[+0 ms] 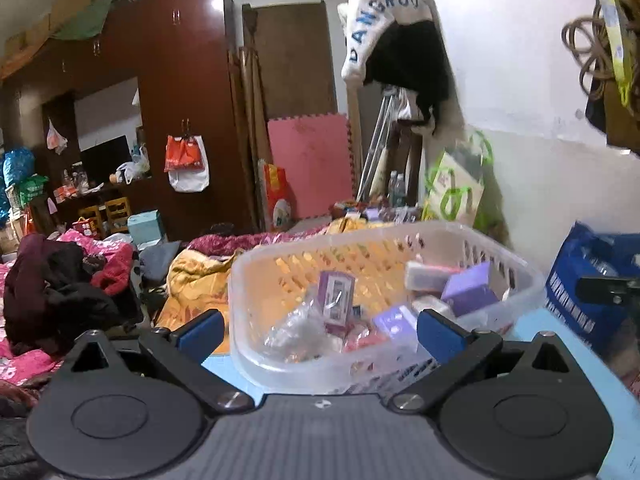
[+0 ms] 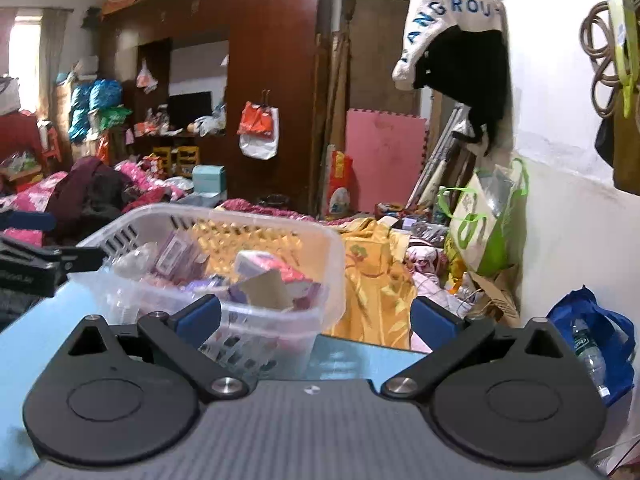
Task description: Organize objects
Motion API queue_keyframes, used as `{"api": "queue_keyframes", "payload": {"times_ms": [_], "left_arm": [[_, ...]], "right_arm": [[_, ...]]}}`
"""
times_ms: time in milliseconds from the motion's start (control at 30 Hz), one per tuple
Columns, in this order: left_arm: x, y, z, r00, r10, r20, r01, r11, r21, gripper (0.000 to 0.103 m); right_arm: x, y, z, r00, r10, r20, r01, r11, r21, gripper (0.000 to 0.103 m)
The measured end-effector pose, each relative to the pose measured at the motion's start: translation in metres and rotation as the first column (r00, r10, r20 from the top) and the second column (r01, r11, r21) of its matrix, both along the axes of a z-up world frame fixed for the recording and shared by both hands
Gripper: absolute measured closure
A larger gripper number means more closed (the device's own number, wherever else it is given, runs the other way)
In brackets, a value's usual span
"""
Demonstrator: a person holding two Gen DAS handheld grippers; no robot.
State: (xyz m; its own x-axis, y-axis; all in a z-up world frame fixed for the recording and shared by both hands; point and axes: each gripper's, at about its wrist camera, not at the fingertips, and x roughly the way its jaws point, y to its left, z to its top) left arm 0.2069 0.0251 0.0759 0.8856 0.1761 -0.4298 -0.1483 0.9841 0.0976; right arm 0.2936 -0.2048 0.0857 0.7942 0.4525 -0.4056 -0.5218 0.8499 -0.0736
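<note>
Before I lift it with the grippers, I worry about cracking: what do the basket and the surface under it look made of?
The basket looks like thin translucent plastic: its contents show through, and its walls are slotted. The light blue tabletop looks smooth and glossy, perhaps glass or laminate.

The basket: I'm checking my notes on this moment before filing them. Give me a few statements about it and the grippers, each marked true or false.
1. The translucent basket holds small boxes and packets. True.
2. The left gripper is shut on a purple box. False: its jaws stand open and hold nothing.
3. The basket stands on a light blue tabletop. True.
4. The right gripper carries the basket. False: its jaws stand open and empty, with the basket's near corner in front of its left finger.
5. A blue bag with a plastic bottle sits at the right in the right wrist view. True.
</note>
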Motion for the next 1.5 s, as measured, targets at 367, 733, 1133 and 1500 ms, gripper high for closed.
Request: {"api": "queue_keyframes", "payload": {"times_ms": [367,733,1133,1500], "left_arm": [[-0.004,-0.005,-0.015,0.999,-0.024,-0.047,0.024,1.000,-0.010,0.000],[-0.010,-0.006,-0.013,0.999,-0.021,-0.043,0.020,1.000,-0.015,0.000],[-0.010,-0.008,-0.014,0.999,-0.023,-0.045,0.023,1.000,-0.011,0.000],[-0.011,-0.007,-0.014,0.999,-0.025,-0.045,0.025,1.000,-0.009,0.000]], "right_arm": [[-0.005,-0.002,-0.008,1.000,0.031,-0.002,-0.031,1.000,0.000,0.000],[-0.002,-0.008,-0.012,1.000,0.023,-0.019,-0.023,0.999,0.030,0.000],[-0.004,-0.010,-0.013,1.000,0.025,-0.011,-0.025,0.999,0.035,0.000],[-0.010,-0.008,-0.012,0.999,0.034,-0.003,-0.034,0.999,0.036,0.000]]}}
